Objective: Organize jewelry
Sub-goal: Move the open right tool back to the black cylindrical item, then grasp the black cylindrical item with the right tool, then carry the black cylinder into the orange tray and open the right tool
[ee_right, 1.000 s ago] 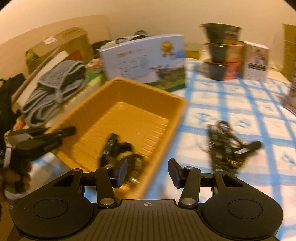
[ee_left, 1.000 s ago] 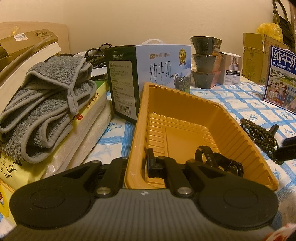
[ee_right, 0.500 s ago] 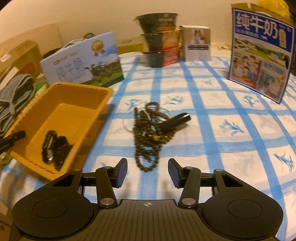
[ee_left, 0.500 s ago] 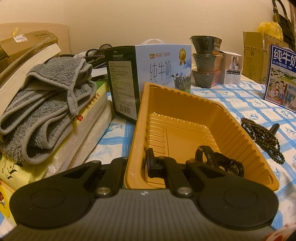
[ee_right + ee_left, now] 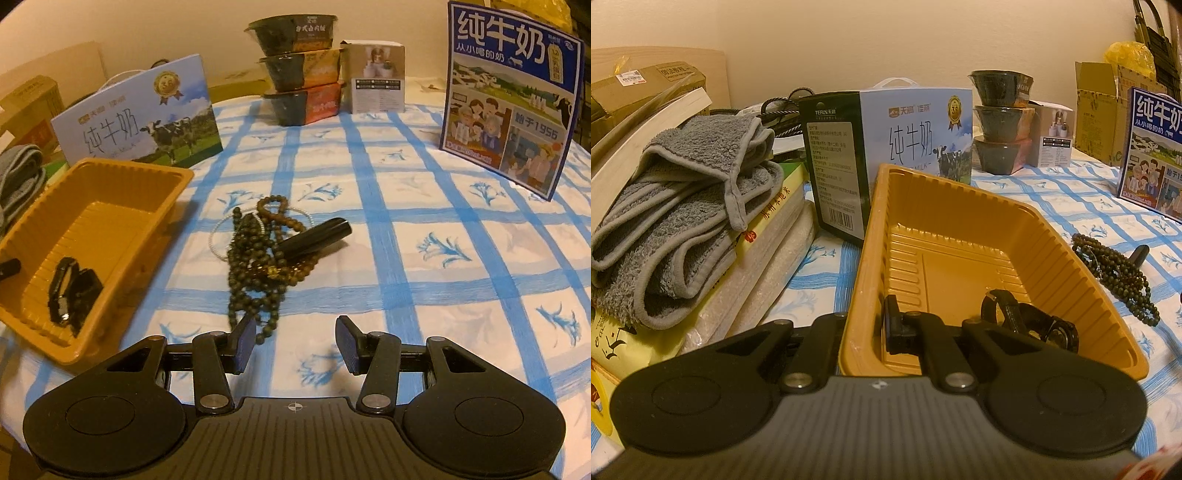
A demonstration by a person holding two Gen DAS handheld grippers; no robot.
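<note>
Left fingers (image 5: 890,325) clamp tray (image 5: 1071,258) wall — one hidden | right fingers (image 5: 295,341) apart, empty

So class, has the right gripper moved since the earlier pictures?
Yes. The right gripper swung rightward from over the yellow tray to the beaded necklaces on the tablecloth.

Black watch (image 5: 70,291) lies in orange tray (image 5: 122,173); dark bead strands (image 5: 258,266) heaped beside it.

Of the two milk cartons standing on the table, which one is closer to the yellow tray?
The light blue milk carton with the cows, directly behind the yellow tray. The dark blue carton stands far across the checked tablecloth.
</note>
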